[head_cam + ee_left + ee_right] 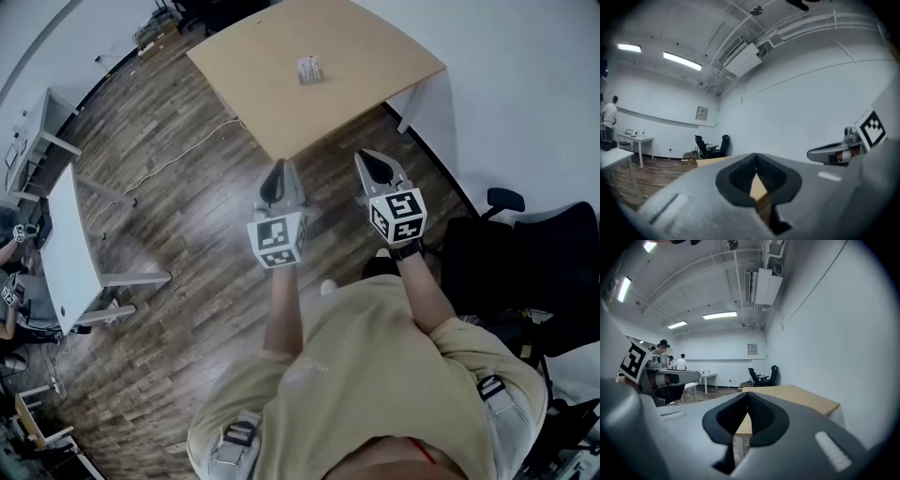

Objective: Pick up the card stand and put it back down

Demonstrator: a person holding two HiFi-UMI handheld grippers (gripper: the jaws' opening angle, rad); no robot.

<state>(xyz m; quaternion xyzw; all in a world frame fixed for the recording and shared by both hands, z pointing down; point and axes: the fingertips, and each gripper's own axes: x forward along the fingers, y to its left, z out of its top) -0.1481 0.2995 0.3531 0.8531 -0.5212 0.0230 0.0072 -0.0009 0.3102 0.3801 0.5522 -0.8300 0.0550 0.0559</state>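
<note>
The person's beige shirt point(375, 366) fills the bottom of the head view, with both forearms reaching forward from it toward the tabletop point(375, 47). The person stands short of the tabletop's near corner, so both tools hang over the wooden floor point(178, 234) and not over the tabletop itself.

The left gripper point(277, 173) has its jaws pressed together with nothing between them; its own view shows only a sliver of tabletop through the notch behind the tips. The right gripper point(376, 165) is the same: jaws closed tip to tip, empty, pointing at the tabletop's near edge. Held level, side by side and closed, they look like a carrying or ready posture, not a reach.

The card stand point(310, 68) sits upright near the middle of the tabletop, alone and well apart from both grippers. Out in the open like that, either side could approach it freely.

Judging from this, the pick-up has not begun. The person would need to step up to the tabletop, and one gripper would have to spread its jaws before it could take the stand.
</note>
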